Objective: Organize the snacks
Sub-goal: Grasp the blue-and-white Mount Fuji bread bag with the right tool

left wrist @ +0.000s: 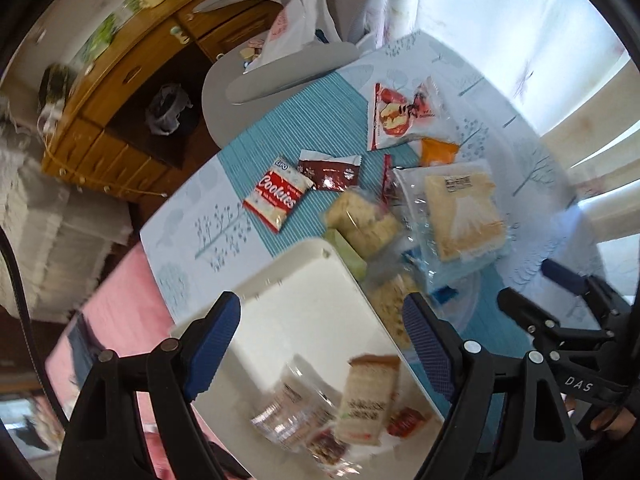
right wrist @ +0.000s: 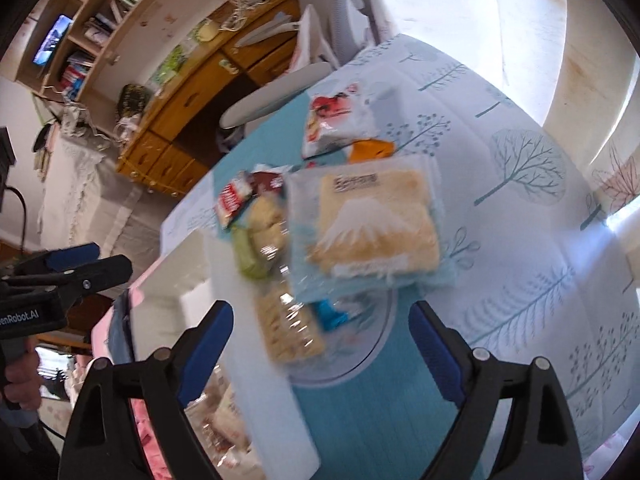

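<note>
My left gripper (left wrist: 322, 348) hangs open above a white bin (left wrist: 304, 292) that holds a tan packet (left wrist: 368, 396), a clear packet (left wrist: 292, 404) and a small red one. Past the bin, snacks lie on the table: a Cookies packet (left wrist: 278, 194), a brown packet (left wrist: 330, 174), a red-and-white bag (left wrist: 400, 114) and a large clear bag with a mountain picture (left wrist: 460, 216). My right gripper (right wrist: 322, 348) is open and empty over the blue mat, just short of the mountain bag (right wrist: 372, 228) and a blurred cracker packet (right wrist: 288, 328). The bin's wall (right wrist: 260, 360) is at its left.
The tree-print tablecloth (right wrist: 520, 208) carries a blue striped mat (left wrist: 304, 120). A grey chair (left wrist: 280, 76) stands at the far table edge, with a wooden desk (left wrist: 132, 92) behind. Pink fabric (left wrist: 120, 300) lies below the bin's side. A person's hand holds each gripper.
</note>
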The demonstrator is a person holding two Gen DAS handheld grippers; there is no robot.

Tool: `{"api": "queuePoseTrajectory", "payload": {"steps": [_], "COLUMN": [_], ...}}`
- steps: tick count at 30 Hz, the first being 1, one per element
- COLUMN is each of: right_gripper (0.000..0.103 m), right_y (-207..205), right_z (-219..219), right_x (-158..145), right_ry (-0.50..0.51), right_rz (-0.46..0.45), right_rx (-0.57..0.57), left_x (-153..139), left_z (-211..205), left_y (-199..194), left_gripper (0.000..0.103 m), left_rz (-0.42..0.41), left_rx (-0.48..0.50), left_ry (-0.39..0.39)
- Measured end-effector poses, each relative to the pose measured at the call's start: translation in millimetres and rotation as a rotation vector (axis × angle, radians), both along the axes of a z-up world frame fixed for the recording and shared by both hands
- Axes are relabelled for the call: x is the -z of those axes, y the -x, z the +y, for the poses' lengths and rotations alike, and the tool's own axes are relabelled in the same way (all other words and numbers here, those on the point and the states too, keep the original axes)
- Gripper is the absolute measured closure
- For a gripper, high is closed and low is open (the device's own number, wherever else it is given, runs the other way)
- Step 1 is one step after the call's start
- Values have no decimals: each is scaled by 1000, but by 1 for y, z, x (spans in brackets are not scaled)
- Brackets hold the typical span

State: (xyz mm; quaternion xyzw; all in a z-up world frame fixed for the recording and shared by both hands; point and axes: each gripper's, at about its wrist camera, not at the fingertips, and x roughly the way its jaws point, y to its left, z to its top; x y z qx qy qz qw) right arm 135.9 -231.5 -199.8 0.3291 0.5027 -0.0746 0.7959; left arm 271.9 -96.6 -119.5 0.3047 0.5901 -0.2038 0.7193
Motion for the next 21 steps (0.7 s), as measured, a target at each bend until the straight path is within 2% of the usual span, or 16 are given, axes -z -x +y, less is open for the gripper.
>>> {"api": "queuePoseTrajectory", "payload": {"steps": [3,8,21], "right_gripper": [12,12,13], "right_y": [-9,-19,-39], "right_z": [-6,-11,-25], "right_x": [13,31,71], "right_ry": [13,89,189], "right_rz": [23,57,96], "right_rx": [-1,-33,-115], "left_x": [20,53,129], "left_z": [-16,-35,-57], "left_y": [-12,-27,-51], "left_gripper": [21,21,21], "left_rz": [0,22,115], "left_rx": [33,64,97], "left_ry": [-53,-127,-218]}}
